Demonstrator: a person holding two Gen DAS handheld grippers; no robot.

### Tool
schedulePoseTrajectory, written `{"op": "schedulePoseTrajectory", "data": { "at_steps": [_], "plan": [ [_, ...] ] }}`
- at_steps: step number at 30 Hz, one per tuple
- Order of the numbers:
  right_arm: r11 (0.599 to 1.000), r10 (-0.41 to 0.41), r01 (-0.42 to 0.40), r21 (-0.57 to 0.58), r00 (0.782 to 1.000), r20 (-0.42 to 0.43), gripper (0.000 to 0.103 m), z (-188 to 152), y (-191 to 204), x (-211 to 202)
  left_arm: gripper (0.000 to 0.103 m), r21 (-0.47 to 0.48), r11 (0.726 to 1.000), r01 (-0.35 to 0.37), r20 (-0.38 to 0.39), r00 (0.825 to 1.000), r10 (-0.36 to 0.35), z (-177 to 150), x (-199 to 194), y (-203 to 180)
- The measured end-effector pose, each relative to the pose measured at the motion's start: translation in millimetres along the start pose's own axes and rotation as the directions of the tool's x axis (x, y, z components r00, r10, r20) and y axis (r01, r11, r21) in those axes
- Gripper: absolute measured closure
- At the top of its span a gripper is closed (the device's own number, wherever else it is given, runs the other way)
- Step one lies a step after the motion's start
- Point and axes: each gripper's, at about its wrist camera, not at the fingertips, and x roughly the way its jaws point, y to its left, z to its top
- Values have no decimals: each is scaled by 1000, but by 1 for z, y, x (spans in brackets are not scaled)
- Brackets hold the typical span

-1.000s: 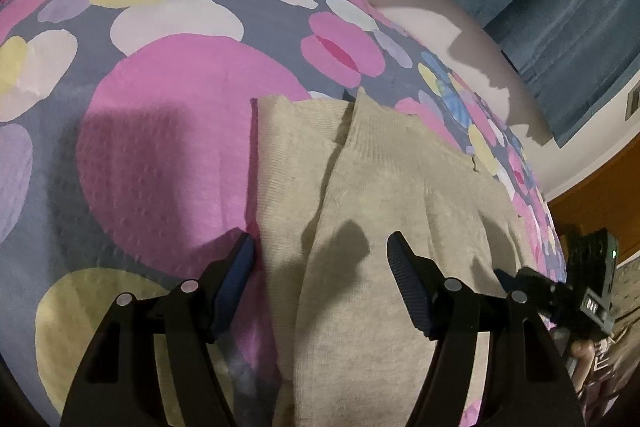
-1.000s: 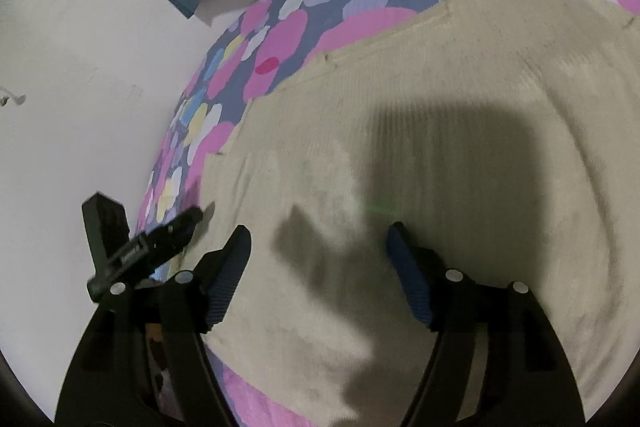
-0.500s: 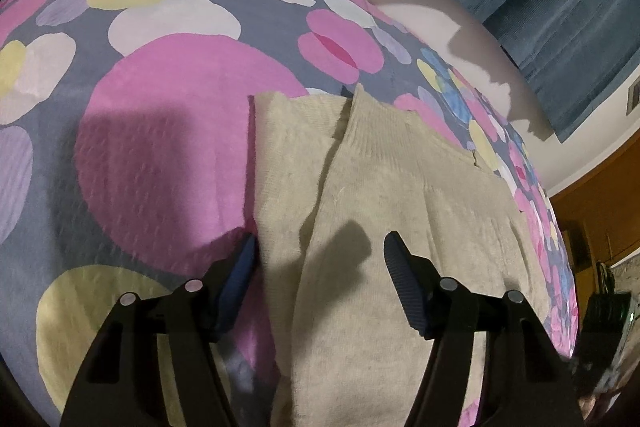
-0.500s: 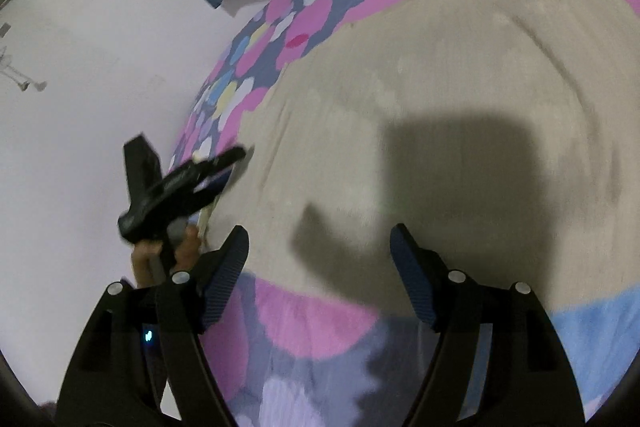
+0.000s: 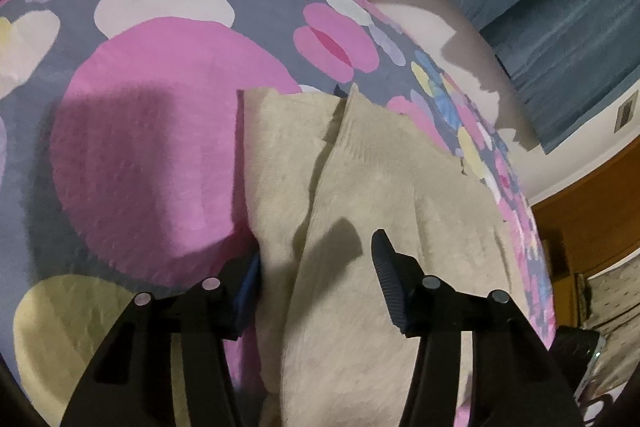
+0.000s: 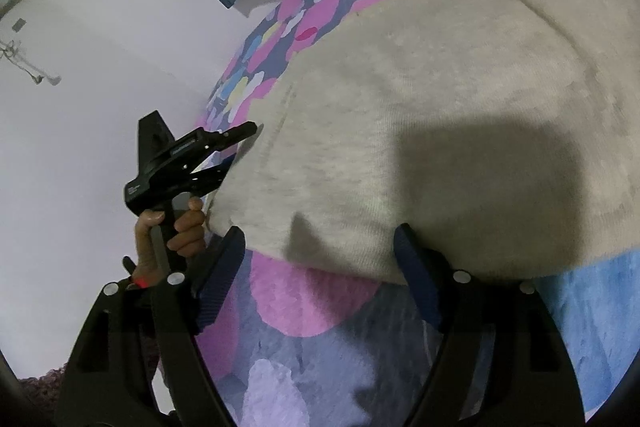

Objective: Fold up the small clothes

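Left gripper [image 5: 316, 267]: low in the left wrist view, at 6 o'clock. Its jaws have just been closing and a fold of the beige garment [image 5: 380, 227] is between them. The left pad sits at the cloth edge, the right pad stands clear above the fabric, so I read the jaws as still apart, not clamped.
Right gripper [image 6: 320, 267]: at 6 o'clock of the right wrist view, jaws wide apart, just opened a little more. Its 2 tips are at the near hem of the garment; only the bedspread [image 6: 320, 347] lies between them.
Garment: spread flat on the bedspread, beige knit. In the left wrist view 1 layer overlaps another, with a pointed corner toward 12 o'clock.
Person's hand [image 6: 172, 227]: at 9 o'clock in the right wrist view, holding the handle of the left gripper at the garment's side edge.
Bedspread: grey with pink, yellow, blue and white round spots.
Far: white wall [image 6: 80, 67], blue curtain [image 5: 560, 27] at 1 o'clock.
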Motion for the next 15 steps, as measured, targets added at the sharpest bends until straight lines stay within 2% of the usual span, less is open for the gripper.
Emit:
{"op": "schedulePoseTrajectory", "data": {
  "at_steps": [12,13,14,15],
  "plan": [
    [998,65,-65,19,998,26,26,-17,6,-38,53,23,997,67,0,998,-67,5,12,-4],
    [997,71,-72,20,997,27,26,-18,7,-40,62,27,997,66,-1,998,-66,5,13,-5],
    [997,75,-76,22,997,27,26,-18,7,-42,80,29,998,63,-19,998,-63,6,16,-7],
    [997,76,-77,24,997,27,26,-19,8,-43,87,21,998,67,-40,997,-66,6,20,-6]
  ]
}}
